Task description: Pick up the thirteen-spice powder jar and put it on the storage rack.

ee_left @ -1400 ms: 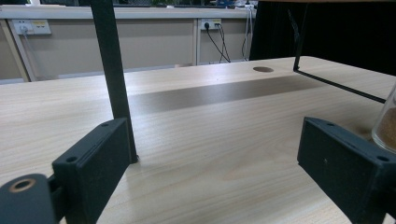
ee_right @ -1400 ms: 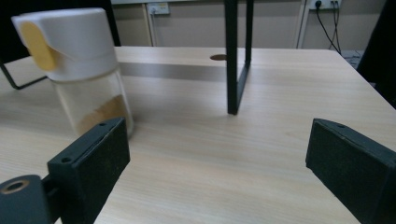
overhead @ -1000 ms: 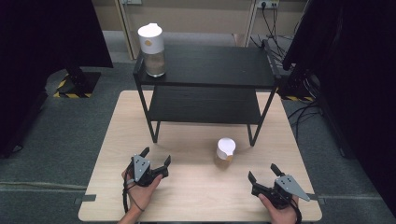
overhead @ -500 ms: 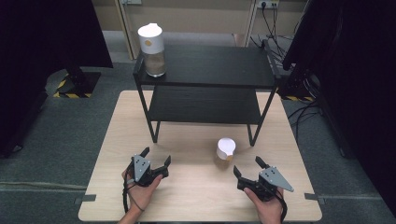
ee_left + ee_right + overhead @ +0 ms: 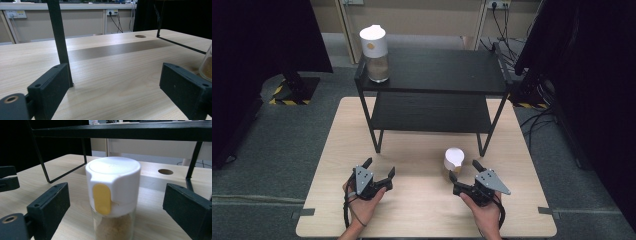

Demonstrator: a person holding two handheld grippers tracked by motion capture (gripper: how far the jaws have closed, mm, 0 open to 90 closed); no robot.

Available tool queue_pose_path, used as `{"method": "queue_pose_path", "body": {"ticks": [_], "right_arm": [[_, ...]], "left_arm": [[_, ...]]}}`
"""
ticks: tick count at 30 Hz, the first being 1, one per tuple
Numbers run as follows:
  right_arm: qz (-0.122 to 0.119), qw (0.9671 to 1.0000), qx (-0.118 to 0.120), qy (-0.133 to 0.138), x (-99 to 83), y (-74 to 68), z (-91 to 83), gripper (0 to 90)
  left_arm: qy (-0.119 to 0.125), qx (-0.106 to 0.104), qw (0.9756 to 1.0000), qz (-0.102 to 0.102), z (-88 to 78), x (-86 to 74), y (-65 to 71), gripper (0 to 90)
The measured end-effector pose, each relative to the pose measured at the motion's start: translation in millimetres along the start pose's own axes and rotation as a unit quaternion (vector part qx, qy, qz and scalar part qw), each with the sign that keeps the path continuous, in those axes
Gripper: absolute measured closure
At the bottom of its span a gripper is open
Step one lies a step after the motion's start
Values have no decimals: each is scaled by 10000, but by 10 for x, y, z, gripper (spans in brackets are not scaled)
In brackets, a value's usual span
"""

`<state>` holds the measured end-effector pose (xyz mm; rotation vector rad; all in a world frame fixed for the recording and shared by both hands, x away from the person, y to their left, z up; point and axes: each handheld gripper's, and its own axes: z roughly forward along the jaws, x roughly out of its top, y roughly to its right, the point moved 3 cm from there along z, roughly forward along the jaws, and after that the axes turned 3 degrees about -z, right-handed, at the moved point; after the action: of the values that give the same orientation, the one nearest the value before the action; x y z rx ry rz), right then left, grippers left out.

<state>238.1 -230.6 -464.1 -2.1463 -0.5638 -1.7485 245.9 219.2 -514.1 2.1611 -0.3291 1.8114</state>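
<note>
Right gripper (image 5: 463, 171) jaws wide open around white-capped glass spice jar (image 5: 113, 195), no contact; left gripper (image 5: 379, 169) open, empty.

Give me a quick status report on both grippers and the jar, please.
Right gripper open, fingers either side of jar, not touching. Left gripper open, idle. Nothing blocking.

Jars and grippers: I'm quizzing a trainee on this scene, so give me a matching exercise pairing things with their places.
Things:
1. jar on the table
2. tall jar
3. left gripper
4. shelf rack

Places:
a. top shelf, left end
b. far half of the table
c. between the right gripper's open jaws
d. near edge, open, holding nothing

Pairs: 1-c, 2-a, 3-d, 4-b
</note>
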Motion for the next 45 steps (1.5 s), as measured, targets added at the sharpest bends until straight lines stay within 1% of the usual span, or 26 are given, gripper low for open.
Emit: {"method": "queue_pose_path", "body": {"ticks": [5, 11, 16, 19, 22, 26, 30, 33, 42, 45], "right_arm": [[15, 10000, 2, -44, 35, -15, 114, 91], [14, 10000, -23, -83, 58, -1, 199, 122], [-76, 9999, -27, -148, 69, -3, 259, 157], [-89, 9998, -75, -160, 72, -16, 291, 186], [-151, 9997, -97, -188, 76, -31, 331, 216], [-162, 9996, -145, -190, 76, -41, 349, 242], [-181, 9995, -139, -226, 76, -57, 363, 272], [-190, 9995, -124, -200, 60, -61, 367, 303], [-205, 9996, -158, -126, 29, -83, 361, 308], [-155, 9997, -185, -102, 20, -88, 350, 309]], "left_arm": [[11, -11, 10000, 12, 0, -4, 1, 89], [4, -13, 10000, 27, 1, -2, 3, 89], [-1, -13, 10000, 30, 2, 0, 3, 89], [4, -17, 10000, 30, 1, -2, 3, 89], [0, -20, 10000, 35, 1, 0, 2, 89], [1, -21, 10000, 42, 1, -1, 3, 89], [-3, -26, 10000, 47, 2, 1, 2, 89], [-1, -26, 10000, 49, 2, 0, 3, 89], [-2, -23, 10000, 63, 1, 0, 8, 89], [0, -23, 10000, 71, 0, -1, 9, 89]]}}
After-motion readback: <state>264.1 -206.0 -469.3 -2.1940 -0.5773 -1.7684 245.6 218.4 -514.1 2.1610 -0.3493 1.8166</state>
